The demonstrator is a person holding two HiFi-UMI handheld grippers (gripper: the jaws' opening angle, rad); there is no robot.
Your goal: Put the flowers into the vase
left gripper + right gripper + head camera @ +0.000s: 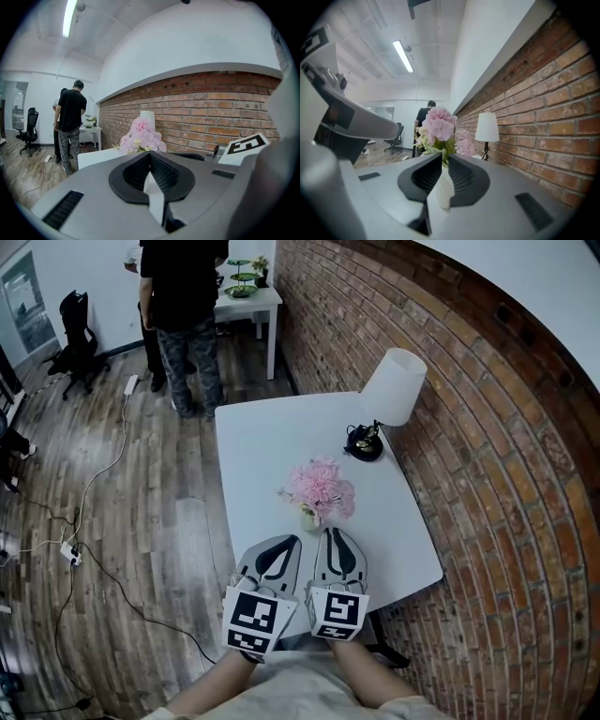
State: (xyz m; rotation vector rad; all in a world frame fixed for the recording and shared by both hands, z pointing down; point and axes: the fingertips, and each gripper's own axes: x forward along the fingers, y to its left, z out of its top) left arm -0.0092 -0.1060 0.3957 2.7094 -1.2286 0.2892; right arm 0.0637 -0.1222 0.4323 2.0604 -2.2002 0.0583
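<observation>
**Light clamp, straight line, braced vase**

Closest to me are my two grippers, side by side at 6 o'clock over the near edge of the white surface [272, 442]. The left gripper [149, 153] has its jaws together on nothing and hangs at about 7 o'clock of the bouquet. The right gripper [444, 157] is drawn in to a thin slit with green stems in its mouth. I read it as clamped on the flowers low down, under the blooms.

The flowers [321, 488] stand upright at 12 o'clock of both grippers. Their pink heads sit over a small pale vase [309, 517] that peeks out between the two tips. I cannot see how deep the stems sit in it.

My judgement is that the step in hand is seating and settling the bunch. To do it well I would hold the clamp light, since stems like these will likely kink under a hard squeeze. I would travel straight along the vase's axis, never sideways, because so small a vase under so full a head looks tippy. The empty left gripper could brace the vase from its 9 o'clock side. I would release only once the bunch stands by itself, then back out toward 6 o'clock.
</observation>
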